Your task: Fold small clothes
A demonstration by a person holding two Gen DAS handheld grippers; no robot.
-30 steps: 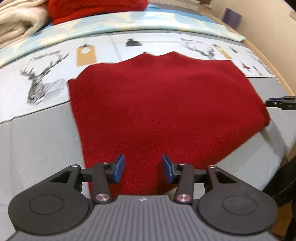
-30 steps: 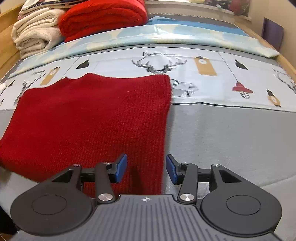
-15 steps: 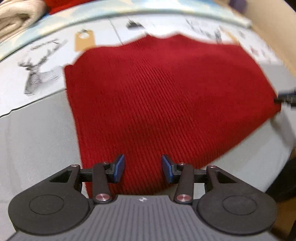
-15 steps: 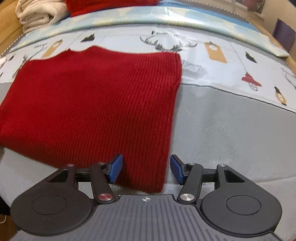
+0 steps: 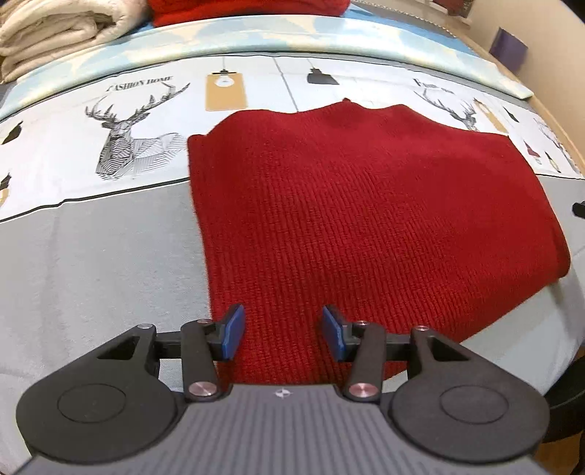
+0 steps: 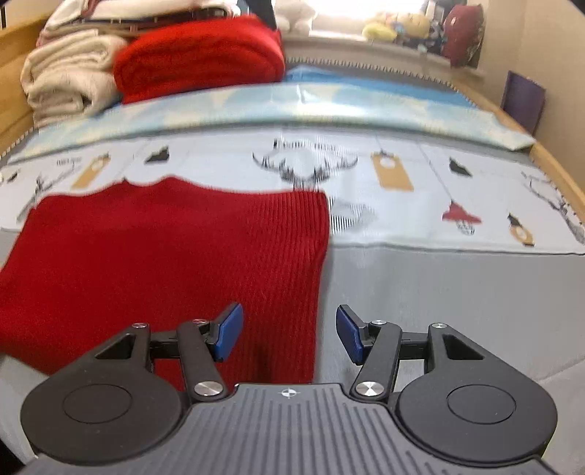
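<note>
Currently the red knit garment [image 5: 365, 226] lies flat on the bed [image 5: 91, 263], ready for folding. Left hand-held gripper [image 5: 280, 331] and right hand-held gripper [image 6: 289, 332] hover over its near corners, jaws apart, gripping nothing; the right's have just widened.

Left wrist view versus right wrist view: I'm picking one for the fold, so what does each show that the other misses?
Only the left wrist view shows the "FASHION HOME" deer print sharply.
Only the right wrist view shows the cluttered windowsill and red lamp print.
Both show the red knit garment flat on the bedsheet, the stacked blankets behind, and open jaws.
</note>
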